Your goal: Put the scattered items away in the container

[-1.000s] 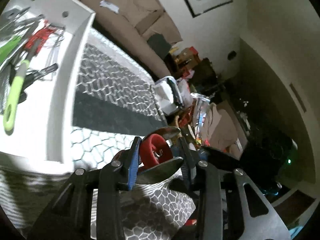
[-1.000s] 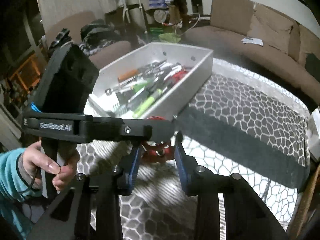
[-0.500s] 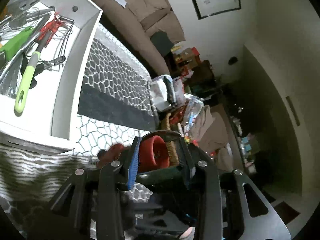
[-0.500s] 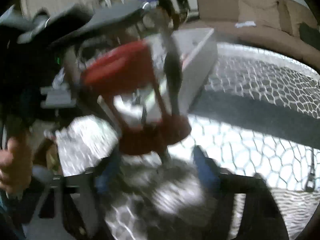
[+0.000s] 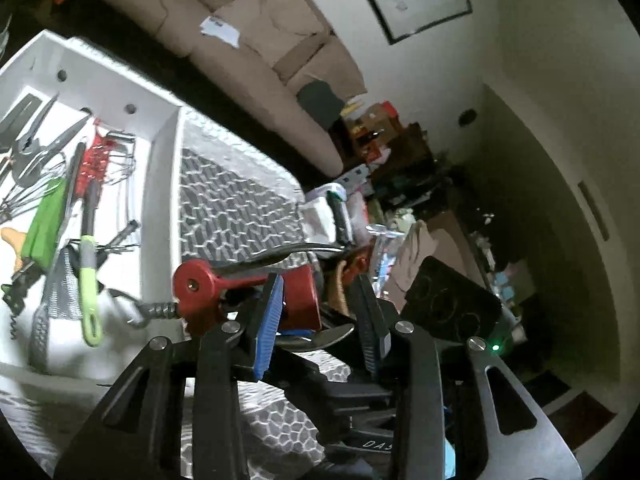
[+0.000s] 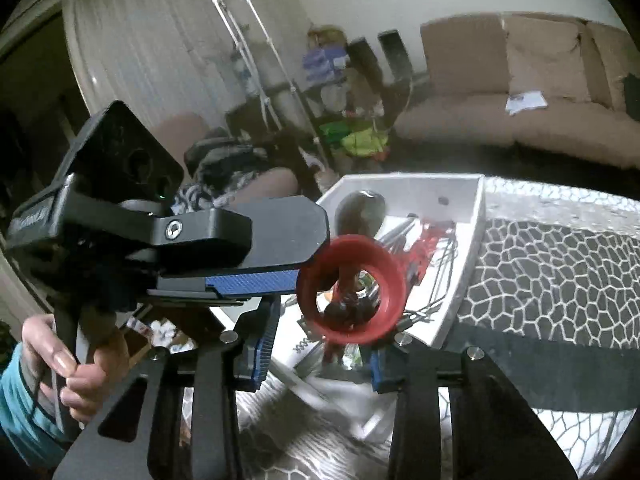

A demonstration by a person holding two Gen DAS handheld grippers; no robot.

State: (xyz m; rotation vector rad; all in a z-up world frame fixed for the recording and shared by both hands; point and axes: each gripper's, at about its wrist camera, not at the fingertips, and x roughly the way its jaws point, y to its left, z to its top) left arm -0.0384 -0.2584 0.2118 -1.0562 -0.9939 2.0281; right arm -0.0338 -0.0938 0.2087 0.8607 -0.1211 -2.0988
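My left gripper [image 5: 316,320] is shut on a red winged corkscrew [image 5: 248,288] and holds it in the air beside the white container [image 5: 164,152], its metal screw pointing over the container's rim. In the right wrist view the corkscrew's red ring [image 6: 352,288] hangs in front of the lens, with the left gripper's body [image 6: 240,240] to its left. My right gripper [image 6: 320,356] is open and empty, low above the container [image 6: 472,240], which holds several kitchen tools.
A green-handled tool [image 5: 88,272], a whisk and tongs lie in the container. The table has a grey honeycomb-pattern cloth [image 5: 228,208]. A beige sofa [image 5: 248,32] stands behind, and clutter [image 5: 384,168] lies past the table's end.
My left gripper has lifted the corkscrew off the cloth and carried it up toward the container. The right gripper has risen with it and now looks at the ring from close by.
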